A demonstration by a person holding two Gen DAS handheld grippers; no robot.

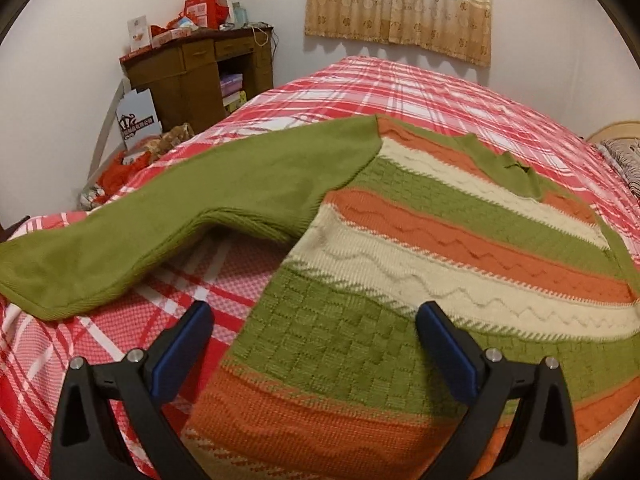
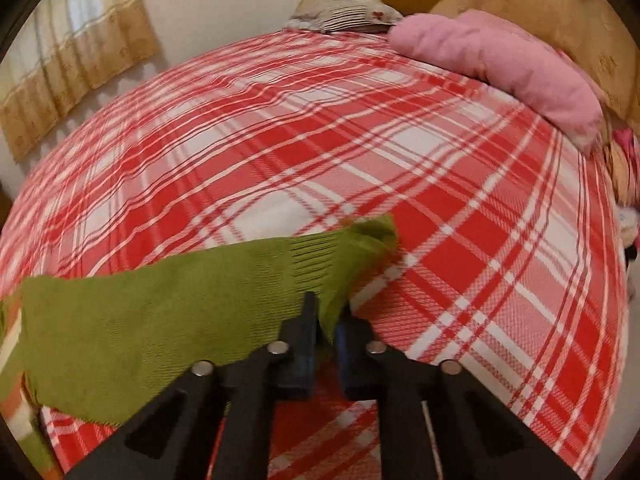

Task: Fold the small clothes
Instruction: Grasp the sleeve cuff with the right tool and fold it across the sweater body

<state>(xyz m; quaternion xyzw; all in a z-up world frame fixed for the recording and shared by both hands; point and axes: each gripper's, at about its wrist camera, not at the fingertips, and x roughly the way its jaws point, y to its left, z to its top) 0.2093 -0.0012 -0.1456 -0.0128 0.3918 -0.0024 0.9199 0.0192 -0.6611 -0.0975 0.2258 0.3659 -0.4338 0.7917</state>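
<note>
A knit sweater [image 1: 400,248] with green, orange and cream stripes lies spread on the red plaid bed. Its left green sleeve [image 1: 168,216] stretches out to the left. My left gripper [image 1: 314,320] is open and empty, its jaws wide apart just above the sweater's lower body. In the right wrist view my right gripper [image 2: 328,312] is shut on the cuff end of the other green sleeve [image 2: 160,316], which is lifted off the bed and stretches to the left. The cuff tip [image 2: 372,236] sticks out past the fingers.
The red plaid bedspread [image 2: 360,140] covers the whole bed. A pink pillow [image 2: 500,64] and a striped pillow [image 2: 344,16] lie by the headboard. A wooden desk [image 1: 200,76] with boxes stands at the far left wall, with clutter on the floor beside it.
</note>
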